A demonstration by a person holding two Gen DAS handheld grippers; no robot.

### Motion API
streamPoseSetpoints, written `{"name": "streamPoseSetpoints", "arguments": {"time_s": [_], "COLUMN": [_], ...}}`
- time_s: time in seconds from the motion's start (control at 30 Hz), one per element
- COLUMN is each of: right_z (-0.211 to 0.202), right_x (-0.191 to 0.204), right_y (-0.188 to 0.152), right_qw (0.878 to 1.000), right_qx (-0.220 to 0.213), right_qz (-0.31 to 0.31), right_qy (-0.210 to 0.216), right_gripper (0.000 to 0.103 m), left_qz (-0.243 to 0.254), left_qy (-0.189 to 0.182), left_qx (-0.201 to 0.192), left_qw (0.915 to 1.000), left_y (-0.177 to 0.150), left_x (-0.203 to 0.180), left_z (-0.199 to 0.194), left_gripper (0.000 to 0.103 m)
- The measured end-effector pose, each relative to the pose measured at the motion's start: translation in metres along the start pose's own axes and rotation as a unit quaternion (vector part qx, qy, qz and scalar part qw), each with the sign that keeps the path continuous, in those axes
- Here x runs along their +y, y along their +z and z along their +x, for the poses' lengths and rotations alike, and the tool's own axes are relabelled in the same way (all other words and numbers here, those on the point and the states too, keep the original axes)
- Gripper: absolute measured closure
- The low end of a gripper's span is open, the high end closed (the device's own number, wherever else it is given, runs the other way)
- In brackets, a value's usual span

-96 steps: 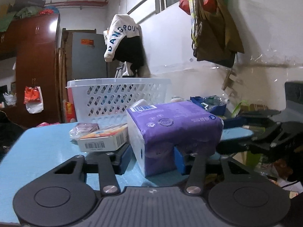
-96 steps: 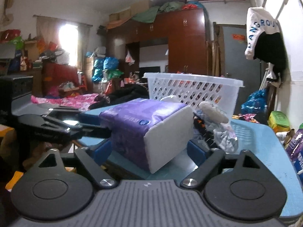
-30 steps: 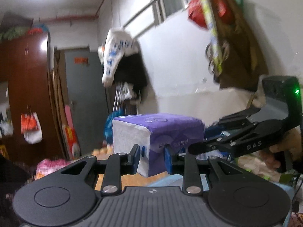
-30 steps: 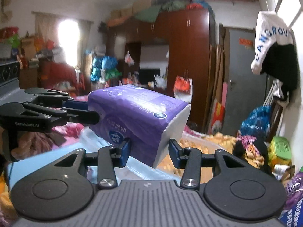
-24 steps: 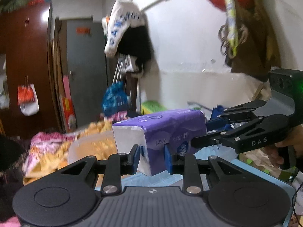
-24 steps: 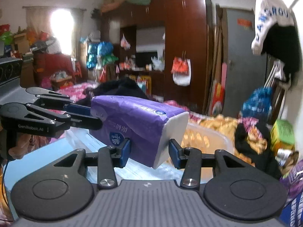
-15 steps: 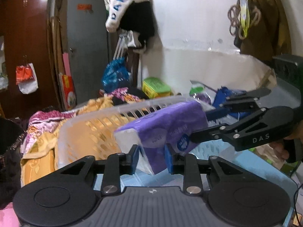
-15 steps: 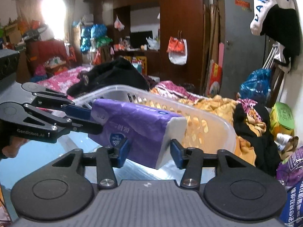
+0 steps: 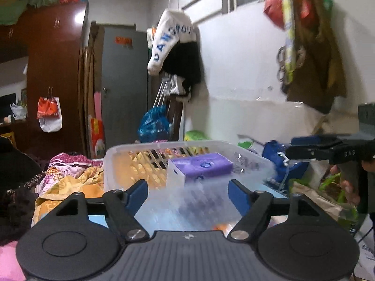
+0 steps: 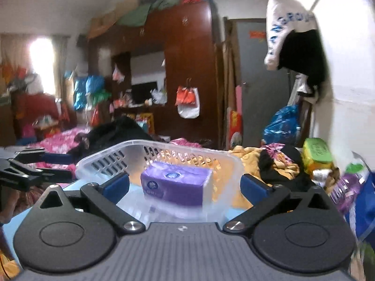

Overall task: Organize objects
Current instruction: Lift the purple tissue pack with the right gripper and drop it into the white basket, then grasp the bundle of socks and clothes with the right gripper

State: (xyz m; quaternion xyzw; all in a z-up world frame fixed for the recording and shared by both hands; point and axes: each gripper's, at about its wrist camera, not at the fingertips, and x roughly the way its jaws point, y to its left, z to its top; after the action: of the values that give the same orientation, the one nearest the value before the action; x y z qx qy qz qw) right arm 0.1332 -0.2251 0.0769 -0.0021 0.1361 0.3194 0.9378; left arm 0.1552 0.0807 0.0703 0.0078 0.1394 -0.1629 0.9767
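Note:
A purple tissue pack [image 9: 201,166] lies inside the white slotted basket [image 9: 131,151] on the blue table. In the right wrist view the pack [image 10: 174,186] sits in the basket [image 10: 110,158], seen partly through its near wall. My left gripper [image 9: 188,195] is open and empty, just in front of the basket's near wall. My right gripper [image 10: 185,185] is open and empty, also just short of the basket. The right gripper also shows at the right edge of the left wrist view [image 9: 328,149], and the left gripper at the left edge of the right wrist view [image 10: 30,166].
The blue table [image 10: 16,220] holds the basket. Piles of yellow and patterned cloth [image 9: 68,182] lie behind and left of it. Bags and a green box [image 10: 316,154] crowd the right side by the white wall. A brown wardrobe [image 10: 187,70] stands at the back.
Both grippers held the purple tissue pack between them and carried it over the basket. Now both have opened and drawn back, and the pack rests in the basket.

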Motion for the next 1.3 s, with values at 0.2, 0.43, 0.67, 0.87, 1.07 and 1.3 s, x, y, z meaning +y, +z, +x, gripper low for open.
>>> {"name": "streamPoseSetpoints", "arguments": {"time_s": [0.2, 0.43, 0.67, 0.87, 1.07, 1.3], "right_z": [-0.052, -0.044, -0.046, -0.043, -0.039, -0.037], "right_x": [0.017, 0.024, 0.024, 0.024, 0.020, 0.021], "right_y": [-0.078, -0.100, -0.106, -0.117, -0.123, -0.128], "right_qw": [0.999, 0.999, 0.999, 0.999, 0.999, 0.999], "right_qx": [-0.012, -0.023, -0.031, -0.019, -0.020, -0.010], "right_qz": [0.039, 0.037, 0.035, 0.037, 0.046, 0.043], "right_qy": [0.025, 0.003, 0.006, 0.006, -0.001, 0.005], "right_gripper": [0.000, 0.000, 0.000, 0.000, 0.000, 0.007], "left_qz": [-0.013, -0.017, -0.016, -0.001, -0.004, -0.001], "left_qy": [0.018, 0.029, 0.017, 0.005, 0.006, -0.033], "left_qx": [-0.039, -0.016, -0.015, -0.013, -0.025, -0.023], "left_qw": [0.9990, 0.9993, 0.9996, 0.9999, 0.9997, 0.9992], "left_y": [-0.063, -0.087, -0.106, -0.112, -0.115, -0.096], "left_x": [-0.030, -0.030, -0.035, -0.045, -0.049, -0.070], "left_z": [-0.056, -0.063, -0.064, -0.058, -0.061, -0.038], "left_gripper": [0.023, 0.023, 0.023, 0.023, 0.023, 0.023]}}
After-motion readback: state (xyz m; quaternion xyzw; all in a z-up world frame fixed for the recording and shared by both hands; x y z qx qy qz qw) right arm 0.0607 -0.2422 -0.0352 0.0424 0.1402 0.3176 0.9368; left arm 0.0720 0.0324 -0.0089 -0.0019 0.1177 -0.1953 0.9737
